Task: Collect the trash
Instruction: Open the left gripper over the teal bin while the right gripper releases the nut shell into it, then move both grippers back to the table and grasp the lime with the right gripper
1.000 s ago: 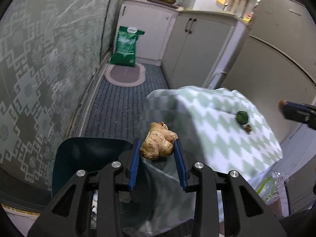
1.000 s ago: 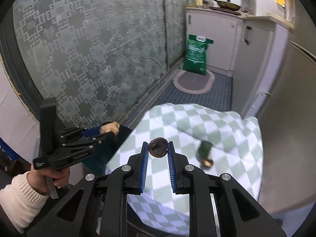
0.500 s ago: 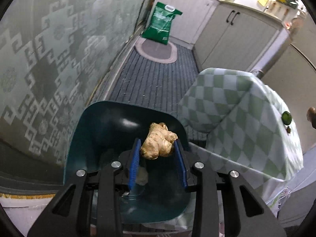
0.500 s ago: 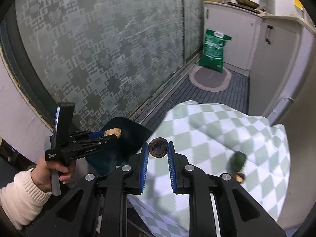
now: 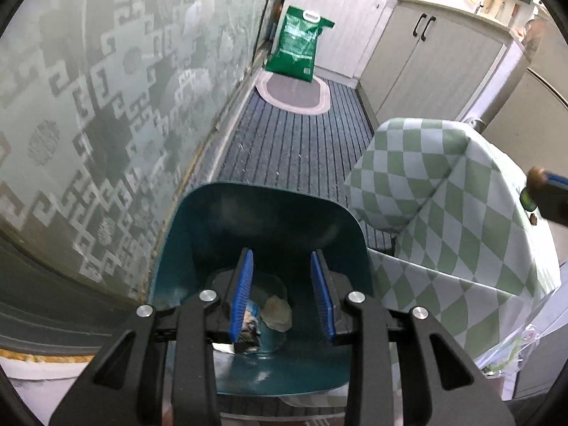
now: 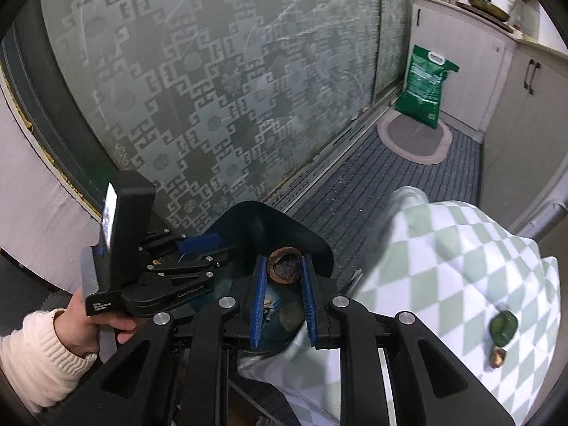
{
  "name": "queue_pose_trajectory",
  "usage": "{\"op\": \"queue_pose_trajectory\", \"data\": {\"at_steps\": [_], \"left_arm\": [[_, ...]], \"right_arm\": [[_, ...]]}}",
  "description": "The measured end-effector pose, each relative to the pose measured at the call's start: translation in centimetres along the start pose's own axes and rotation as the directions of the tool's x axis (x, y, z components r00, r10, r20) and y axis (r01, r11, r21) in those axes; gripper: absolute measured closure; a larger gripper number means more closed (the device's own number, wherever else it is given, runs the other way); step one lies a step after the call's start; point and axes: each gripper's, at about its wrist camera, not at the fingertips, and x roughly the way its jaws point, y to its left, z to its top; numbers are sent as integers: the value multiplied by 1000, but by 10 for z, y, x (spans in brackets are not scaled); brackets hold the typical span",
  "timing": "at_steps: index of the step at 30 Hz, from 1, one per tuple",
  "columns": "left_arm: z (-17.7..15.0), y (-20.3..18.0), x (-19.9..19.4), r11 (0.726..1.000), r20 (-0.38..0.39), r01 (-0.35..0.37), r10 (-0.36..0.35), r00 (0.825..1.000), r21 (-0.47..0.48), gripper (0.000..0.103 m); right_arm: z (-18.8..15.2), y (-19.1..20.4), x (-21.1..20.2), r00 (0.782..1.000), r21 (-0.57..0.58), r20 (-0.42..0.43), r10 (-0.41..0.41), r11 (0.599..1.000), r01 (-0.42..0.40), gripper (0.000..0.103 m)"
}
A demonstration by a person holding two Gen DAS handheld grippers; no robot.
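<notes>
Your left gripper (image 5: 282, 262) has its fingers (image 5: 243, 284) apart with nothing between them, hanging over the teal trash bin (image 5: 269, 206); the ginger piece (image 5: 277, 314) lies at the bin's bottom beside other scraps. Your right gripper (image 6: 284, 266) pinches a brown nut shell (image 6: 284, 266) between its fingers, just over the bin's near rim. The checkered desk (image 6: 461, 266) touches the bin's side, carrying a green scrap (image 6: 502, 326). The patterned glass door (image 6: 213, 88) stands close behind; the striped floor mat (image 5: 291, 149) lies open beyond.

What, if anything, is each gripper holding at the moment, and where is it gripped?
The right gripper pinches a brown nutshell by its sides at the fingertips. The left gripper holds nothing.
</notes>
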Motion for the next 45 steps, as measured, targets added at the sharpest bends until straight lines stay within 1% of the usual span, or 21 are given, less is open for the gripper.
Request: {"op": "queue_pose_trajectory", "data": {"at_steps": [2, 6, 9, 12, 14, 15, 16, 17, 21, 24, 25, 28, 30, 33, 38, 45], "left_arm": [[4, 6, -5, 1000, 26, 4, -4, 1000, -17, 68], [12, 17, -25, 998, 105, 28, -21, 994, -61, 68], [16, 19, -39, 997, 167, 40, -29, 985, -67, 61], [19, 22, -55, 996, 241, 51, -32, 970, -73, 60], [20, 22, -65, 996, 286, 49, -27, 958, -69, 56], [21, 23, -71, 997, 317, 50, -26, 948, -67, 55], [21, 24, -74, 996, 330, 57, -32, 943, -67, 52], [23, 25, -79, 995, 350, 73, -44, 936, -71, 51], [26, 25, -89, 992, 388, 99, -64, 919, -71, 48], [29, 16, -94, 993, 413, 111, -81, 907, -50, 45], [30, 12, -96, 993, 422, 111, -84, 903, -40, 43], [32, -3, -98, 993, 433, 122, -110, 895, 0, 38], [32, -14, -99, 992, 437, 121, -122, 891, 31, 37], [32, -33, -97, 987, 436, 140, -160, 886, 77, 33], [33, -64, -91, 976, 417, 168, -210, 884, 136, 32], [30, -112, -81, 947, 367, 219, -295, 882, 234, 30]], "right_arm": [[1, 6, 8, 1000, -11, -18, 5, 1000, -5, 84], [1, 17, 27, 998, -39, -62, 8, 999, -11, 84], [2, 24, 37, 996, -56, -84, 13, 998, -17, 84], [2, 32, 48, 994, -72, -106, 15, 997, -23, 84], [2, 33, 53, 993, -75, -116, 19, 997, -28, 82], [1, 33, 54, 992, -73, -120, 23, 997, -32, 80], [1, 34, 56, 992, -70, -125, 30, 997, -39, 71], [1, 35, 57, 992, -68, -124, 31, 997, -39, 64], [4, 34, 52, 995, -62, -99, 31, 997, -38, 64], [7, 26, 34, 999, -38, -45, 21, 999, -22, 64], [8, 23, 28, 1000, -30, -28, 11, 999, -12, 64], [9, 7, 8, 1000, 9, 27, -15, 1000, 15, 62], [7, -8, -7, 997, 42, 63, -38, 998, 35, 61], [1, -30, -24, 993, 86, 95, -70, 994, 62, 60], [-17, -67, -48, 985, 156, 118, -128, 982, 109, 59], [-44, -117, -71, 968, 256, 113, -223, 948, 188, 59]]}}
